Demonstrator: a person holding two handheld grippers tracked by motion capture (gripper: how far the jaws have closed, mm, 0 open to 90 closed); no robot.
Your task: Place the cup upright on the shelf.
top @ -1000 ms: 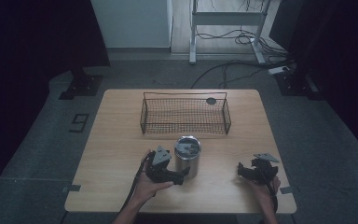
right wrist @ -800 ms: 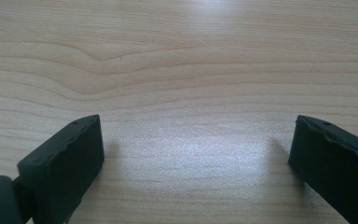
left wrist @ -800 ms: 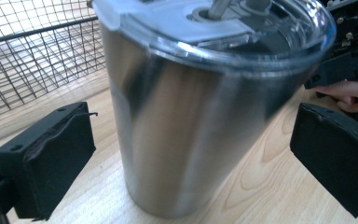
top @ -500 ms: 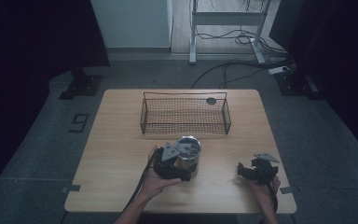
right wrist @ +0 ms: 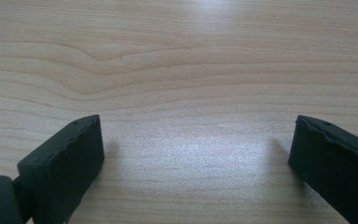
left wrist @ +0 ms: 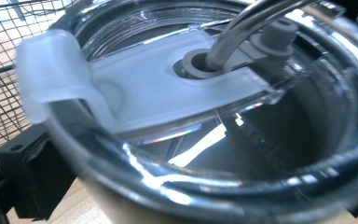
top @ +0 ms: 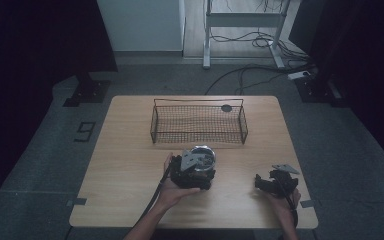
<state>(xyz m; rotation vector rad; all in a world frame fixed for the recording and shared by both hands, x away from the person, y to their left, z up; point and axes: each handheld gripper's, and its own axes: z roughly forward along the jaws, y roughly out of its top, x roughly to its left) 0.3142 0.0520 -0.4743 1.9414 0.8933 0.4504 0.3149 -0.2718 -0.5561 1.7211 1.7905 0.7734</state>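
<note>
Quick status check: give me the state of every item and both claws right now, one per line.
Steel tumbler: upright on the table, clear lid on, metal straw through the lid's hole.
Wire basket: upright, nothing inside.
Left claw: around the tumbler; whether it is clamped cannot be told.
Right claw: open, jaws wide apart over bare table.
Small dark disc: lying flat behind the basket.

The table point(top: 130, 165) is pale wood with a visible grain and a smooth, faintly shiny finish, and the basket point(top: 198, 123) on it is thin dark wire mesh. The cup point(left wrist: 223, 186) is polished, mirror-bright metal with a glossy clear plastic lid point(left wrist: 279, 140), a frosted, matt plastic tab point(left wrist: 135, 93) and a shiny metal straw point(left wrist: 242, 28). The right gripper point(right wrist: 196, 158) has matt black jaws with a slightly ridged, rubbery-looking face.
</note>
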